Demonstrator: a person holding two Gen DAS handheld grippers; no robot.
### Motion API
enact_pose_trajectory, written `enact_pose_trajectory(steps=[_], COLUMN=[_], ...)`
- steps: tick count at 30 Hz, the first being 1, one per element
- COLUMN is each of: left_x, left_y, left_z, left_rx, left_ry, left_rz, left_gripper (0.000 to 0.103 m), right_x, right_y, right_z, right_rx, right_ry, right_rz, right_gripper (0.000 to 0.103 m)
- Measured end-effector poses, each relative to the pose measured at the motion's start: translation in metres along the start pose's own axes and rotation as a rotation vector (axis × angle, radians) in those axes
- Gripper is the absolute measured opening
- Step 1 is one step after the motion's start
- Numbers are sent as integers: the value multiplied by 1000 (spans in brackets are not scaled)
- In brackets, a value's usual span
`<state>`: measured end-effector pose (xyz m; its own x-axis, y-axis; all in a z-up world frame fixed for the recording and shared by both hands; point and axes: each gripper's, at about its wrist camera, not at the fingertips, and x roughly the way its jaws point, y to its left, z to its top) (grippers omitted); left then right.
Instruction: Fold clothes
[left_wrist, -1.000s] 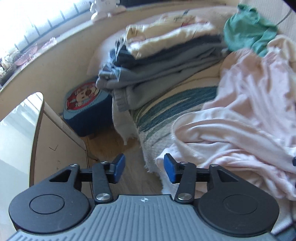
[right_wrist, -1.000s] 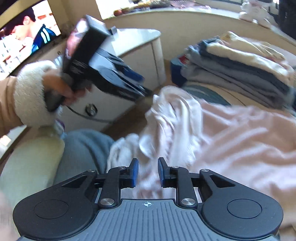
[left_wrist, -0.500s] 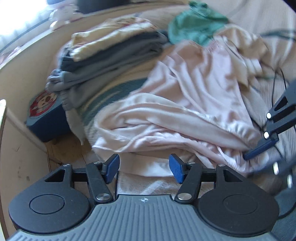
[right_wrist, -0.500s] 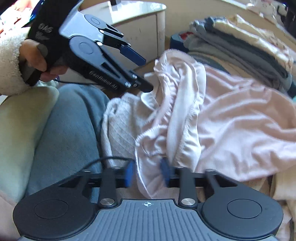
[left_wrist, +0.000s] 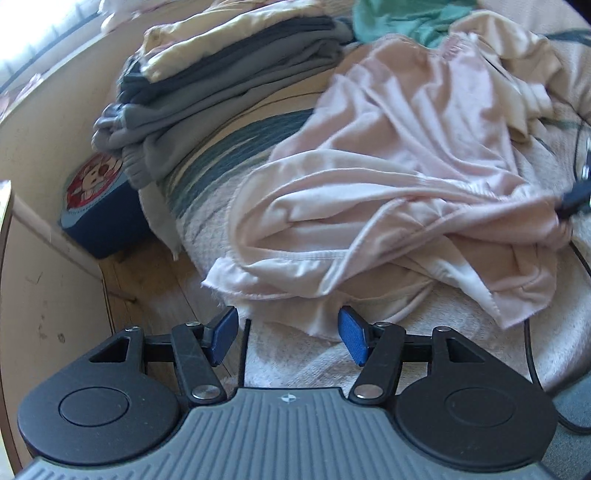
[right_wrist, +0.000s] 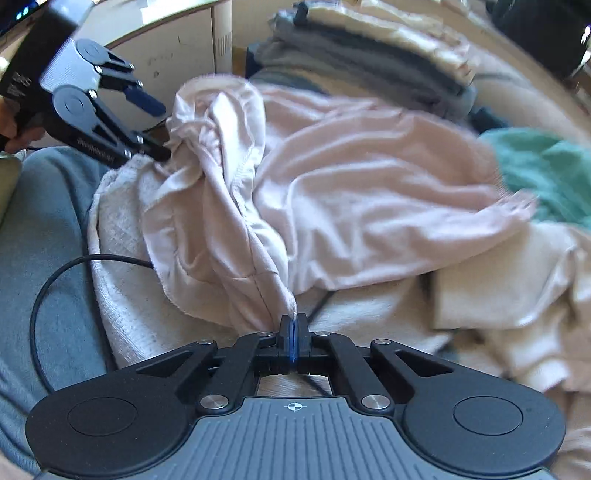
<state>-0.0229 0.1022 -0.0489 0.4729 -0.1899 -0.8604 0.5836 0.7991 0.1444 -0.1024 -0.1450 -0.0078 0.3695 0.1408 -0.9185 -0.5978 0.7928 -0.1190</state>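
Note:
A crumpled pale pink garment (left_wrist: 369, 177) lies on the bed over a white knitted blanket (left_wrist: 325, 369). My left gripper (left_wrist: 288, 336) hangs open just above the garment's ragged near hem, with its blue pads (left_wrist: 223, 332) wide apart and not pressing on cloth. In the right wrist view, the left gripper (right_wrist: 151, 125) sits at the far bunched end of the pink garment (right_wrist: 351, 192), its lower finger touching the cloth. My right gripper (right_wrist: 293, 332) is shut on a corner of the garment, which rises out of the closed pads. The right gripper (left_wrist: 574, 201) shows at the right edge of the left wrist view.
A stack of folded grey and cream clothes (left_wrist: 229, 74) sits at the back of the bed, with a green garment (right_wrist: 546, 173) and a cream one (right_wrist: 517, 288) beside the pink one. A blue cartoon cushion (left_wrist: 99, 206), a white cabinet (left_wrist: 48, 314), a black cable (right_wrist: 55, 280) and a person's leg (right_wrist: 37, 229) are close by.
My right gripper has closed on the garment's corner. My left gripper has swung from the bed's edge over to the pink garment and sunk toward its hem, jaws a little wider.

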Motion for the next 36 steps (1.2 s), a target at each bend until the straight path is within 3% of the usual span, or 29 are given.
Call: enact_pose_trajectory(steps=[4, 6, 10, 13, 16, 22, 25, 26, 28, 36], left_x=[-2, -3, -6, -9, -8, -5, -5, -5, -3, 6], left_y=[11, 12, -3, -14, -20, -28, -26, -25, -23, -3], left_z=[1, 3, 6, 8, 14, 29, 39, 43, 48, 73], left_rx=[-57, -64, 5, 50, 61, 80, 75, 74, 75, 81], left_ry=[-12, -20, -31, -45, -51, -73, -87, -89, -91, -88], left_rz=[5, -11, -22, -25, -31, -36, -36, -30, -14, 69], left_gripper=[59, 59, 60, 61, 62, 63, 64, 65, 68, 70], right_x=[-10, -29, -59, -54, -31, 3, 5, 3, 0, -31], right_y=[1, -3, 12, 38, 51, 61, 64, 63, 55, -22], right_z=[-2, -1, 2, 2, 3, 0, 0, 1, 5, 29], right_rx=[-50, -48, -105, -220, -244, -336, -366, -365, -325, -17], right_ry=[-48, -111, -167, -178, -127, -55, -53, -57, -75, -173], right_rz=[-107, -107, 178, 229, 233, 81, 90, 92, 71, 65], right_gripper=[12, 15, 15, 18, 19, 25, 24, 21, 0, 0])
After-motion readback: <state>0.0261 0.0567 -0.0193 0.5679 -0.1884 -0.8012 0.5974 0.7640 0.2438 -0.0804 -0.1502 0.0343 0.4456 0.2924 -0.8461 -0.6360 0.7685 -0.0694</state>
